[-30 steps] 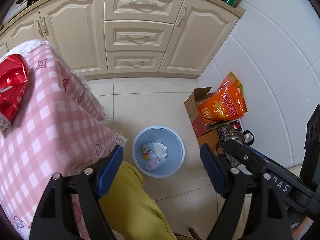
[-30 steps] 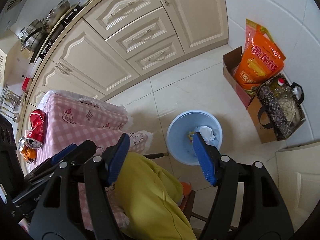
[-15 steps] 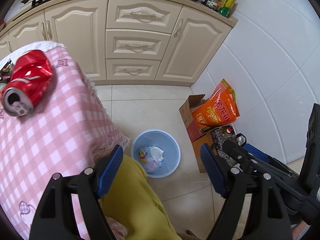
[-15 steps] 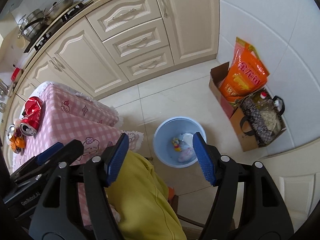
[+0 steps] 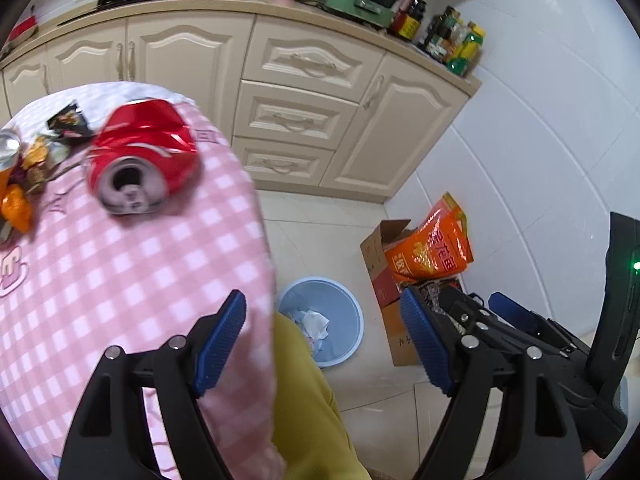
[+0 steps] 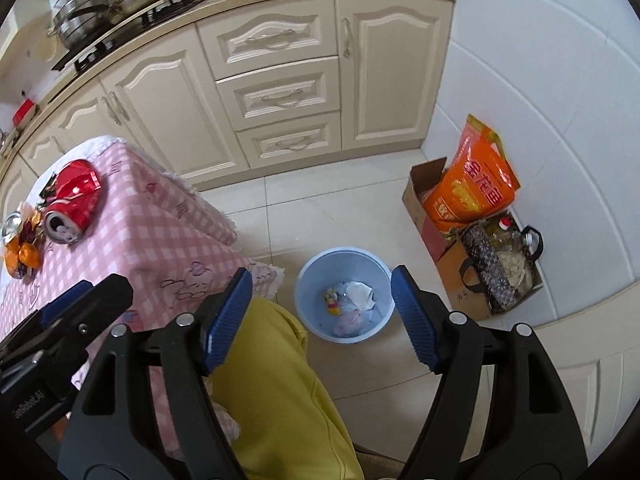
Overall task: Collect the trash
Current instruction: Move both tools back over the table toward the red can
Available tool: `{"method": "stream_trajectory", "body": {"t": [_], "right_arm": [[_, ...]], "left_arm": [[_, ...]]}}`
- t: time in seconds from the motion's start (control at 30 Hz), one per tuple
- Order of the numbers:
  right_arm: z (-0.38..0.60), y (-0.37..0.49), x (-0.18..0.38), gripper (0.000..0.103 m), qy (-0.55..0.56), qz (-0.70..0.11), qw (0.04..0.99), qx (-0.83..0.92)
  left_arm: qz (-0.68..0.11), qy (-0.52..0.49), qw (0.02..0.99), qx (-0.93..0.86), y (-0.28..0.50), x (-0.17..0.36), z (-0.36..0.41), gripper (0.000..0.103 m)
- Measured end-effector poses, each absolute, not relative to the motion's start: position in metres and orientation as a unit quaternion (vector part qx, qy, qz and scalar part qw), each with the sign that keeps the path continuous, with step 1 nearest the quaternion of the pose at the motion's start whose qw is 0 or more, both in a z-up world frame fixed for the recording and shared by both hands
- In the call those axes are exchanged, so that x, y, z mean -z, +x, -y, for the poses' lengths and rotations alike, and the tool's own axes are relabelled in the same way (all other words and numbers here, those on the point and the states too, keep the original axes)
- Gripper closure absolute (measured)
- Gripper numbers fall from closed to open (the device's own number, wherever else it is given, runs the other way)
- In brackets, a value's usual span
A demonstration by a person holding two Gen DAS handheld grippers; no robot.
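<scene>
A crushed red soda can (image 5: 142, 156) lies on the pink checked tablecloth (image 5: 120, 280), and it also shows in the right wrist view (image 6: 74, 202). Orange and dark wrappers (image 5: 36, 160) and a second can top (image 5: 7, 148) lie left of it. A blue bin (image 6: 344, 292) with paper and scraps stands on the floor; it also shows in the left wrist view (image 5: 324, 320). My left gripper (image 5: 324, 340) is open and empty, over the table's right edge. My right gripper (image 6: 320, 316) is open and empty, above the bin.
Cream cabinets (image 6: 280, 96) run along the back under a counter with pans (image 6: 116, 4) and bottles (image 5: 452, 40). A cardboard box with an orange bag (image 6: 468, 192) and a patterned bag (image 6: 496, 268) stand by the white tiled wall. A yellow-clad leg (image 6: 280, 400) is below.
The left gripper has swung up and left, bringing the red can and wrappers towards the middle of its view. The right gripper has risen and turned slightly. Both stay open.
</scene>
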State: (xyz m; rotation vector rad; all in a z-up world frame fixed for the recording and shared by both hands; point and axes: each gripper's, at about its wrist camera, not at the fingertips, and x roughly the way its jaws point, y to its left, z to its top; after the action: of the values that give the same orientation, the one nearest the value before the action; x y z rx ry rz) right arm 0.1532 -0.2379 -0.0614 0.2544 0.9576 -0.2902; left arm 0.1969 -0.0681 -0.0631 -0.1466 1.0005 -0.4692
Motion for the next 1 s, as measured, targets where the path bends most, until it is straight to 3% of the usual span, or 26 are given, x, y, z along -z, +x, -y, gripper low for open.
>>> {"method": "stream_trajectory", "body": {"t": [0.67,1.0], "right_arm": [[0.075,0.201,0.007,0.023,-0.058,-0.393,0.918,0.004],[-0.006,0.230,0.011,0.023,-0.108,-0.400,0.903,-0.112]], "left_arm": [[-0.434,-0.164,0.881,0.094,0.193,0.040,-0.099,0.025],[-0.426,-0.201,0.882,0.008,0.192,0.044,-0.178,0.025]]}}
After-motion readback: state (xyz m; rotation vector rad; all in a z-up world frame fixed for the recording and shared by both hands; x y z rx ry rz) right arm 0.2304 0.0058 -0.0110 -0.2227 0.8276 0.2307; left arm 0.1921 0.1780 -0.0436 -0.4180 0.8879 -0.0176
